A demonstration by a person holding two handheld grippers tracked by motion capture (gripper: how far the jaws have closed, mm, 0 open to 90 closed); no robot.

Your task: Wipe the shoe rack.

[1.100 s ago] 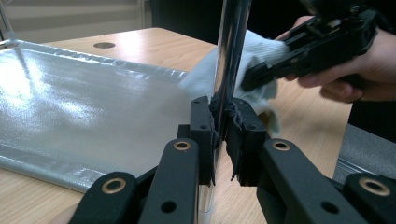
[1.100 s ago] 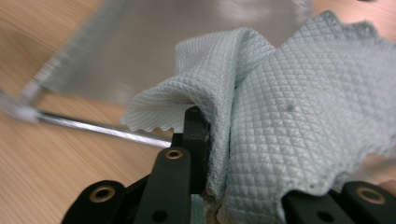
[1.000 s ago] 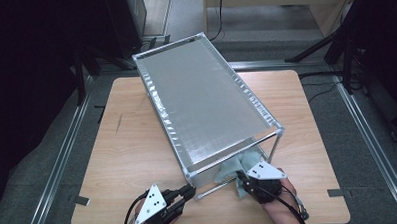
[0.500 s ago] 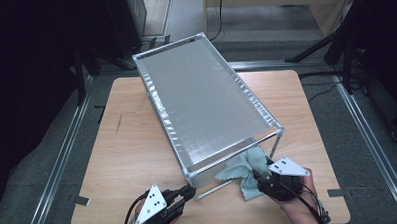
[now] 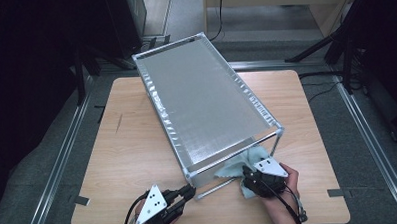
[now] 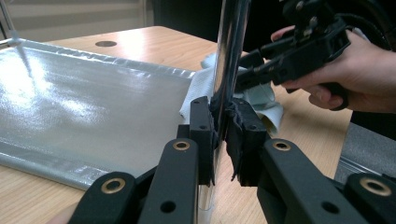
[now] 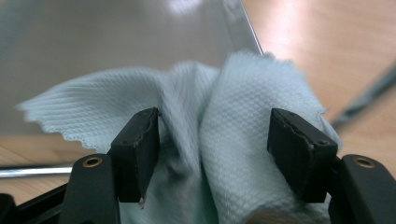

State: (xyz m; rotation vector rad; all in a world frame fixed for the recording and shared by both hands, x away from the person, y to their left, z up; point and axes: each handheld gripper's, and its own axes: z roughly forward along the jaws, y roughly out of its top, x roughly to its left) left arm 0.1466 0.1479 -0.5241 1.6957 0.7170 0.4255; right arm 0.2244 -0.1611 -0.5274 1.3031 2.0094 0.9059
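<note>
**Cloth released at the rack's near end**

The pale green cloth (image 5: 246,168) lies bunched on the table (image 5: 133,159) under the near right corner of the silver rack (image 5: 206,104), whose long axis runs diagonally away to the left. The right gripper (image 7: 212,154) has just been opening; the cloth sits loose between its jaws. The left gripper (image 6: 219,135) is clamped on the chrome post (image 6: 231,56). Judged step: regripping the cloth for wiping; next, close squarely on a fold

A lab or test room: a bare wooden table (image 5: 137,144) between metal floor rails (image 5: 58,162), dark stands (image 5: 334,42) and cables (image 5: 315,78) behind.
</note>
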